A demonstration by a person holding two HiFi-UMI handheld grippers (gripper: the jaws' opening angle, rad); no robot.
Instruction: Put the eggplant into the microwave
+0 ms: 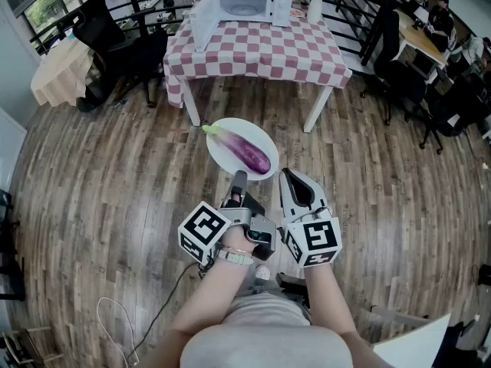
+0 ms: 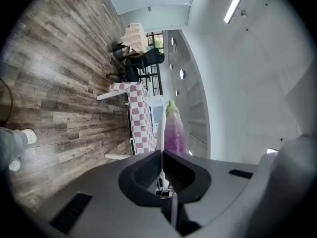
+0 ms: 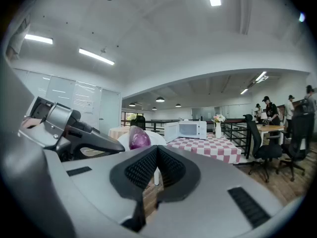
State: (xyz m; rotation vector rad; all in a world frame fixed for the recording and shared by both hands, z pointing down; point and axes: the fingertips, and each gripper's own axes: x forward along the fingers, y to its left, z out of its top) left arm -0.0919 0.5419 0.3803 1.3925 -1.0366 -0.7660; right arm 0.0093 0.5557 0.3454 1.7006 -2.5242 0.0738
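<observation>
wood floor [image 1: 100,175] between plate [image 1: 225,153] of eggplant [image 1: 252,150] and checkered table [image 1: 261,52] with open microwave [image 1: 253,4]

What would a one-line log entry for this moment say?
left gripper: shut on plate rim | eggplant: on plate | right gripper: shut, empty | microwave: door open, on table

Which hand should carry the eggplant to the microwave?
Left. The left gripper is shut on the rim of the plate that bears the eggplant. The right gripper is shut and empty beside it. The microwave stands open.
</observation>
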